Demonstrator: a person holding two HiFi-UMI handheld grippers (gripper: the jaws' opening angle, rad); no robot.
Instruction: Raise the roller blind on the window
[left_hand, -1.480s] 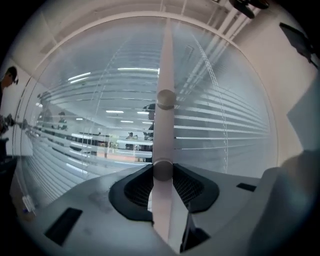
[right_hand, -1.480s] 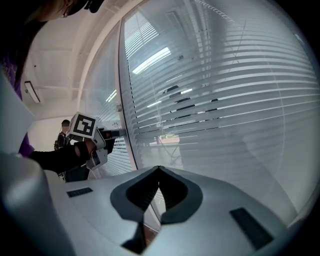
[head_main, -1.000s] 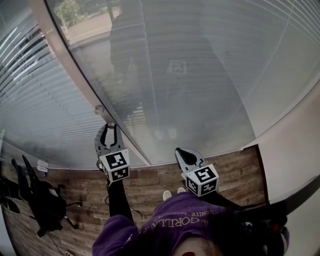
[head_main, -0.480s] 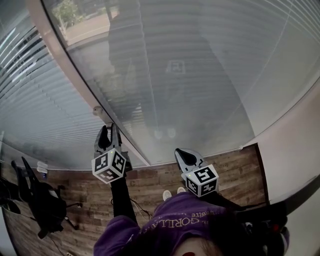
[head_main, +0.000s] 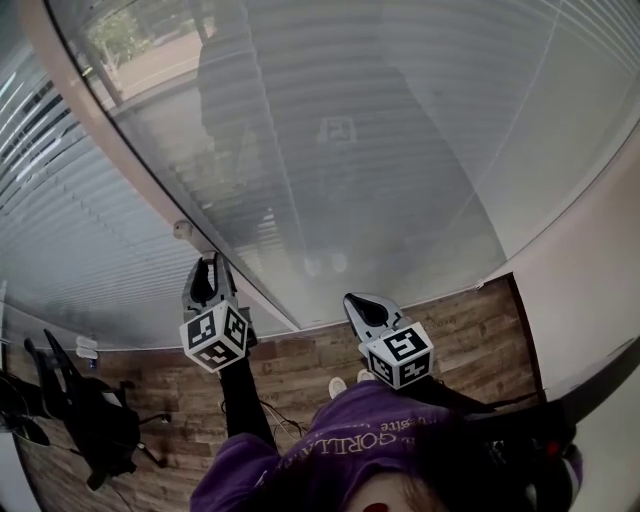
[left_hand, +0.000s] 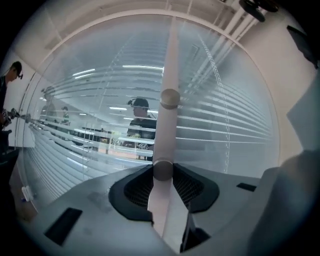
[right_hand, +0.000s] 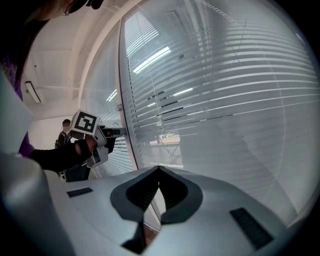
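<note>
Left gripper view: left gripper (left_hand: 162, 173) pinches low knob (left_hand: 162, 168) on post (left_hand: 169, 60) between windows. Right gripper (right_hand: 159, 169) shut, empty, at near right. Blind (head_main: 420, 150) down behind far glass. Likely best: squeeze knob tight, turn slow, no slipping.

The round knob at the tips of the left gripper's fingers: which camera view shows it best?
The left gripper view. There the knob sits large and centred on the window post, between the closed fingers of the left gripper. The head view hides it behind that gripper. In the right gripper view that gripper is small and far, and the knob is not discernible.
</note>
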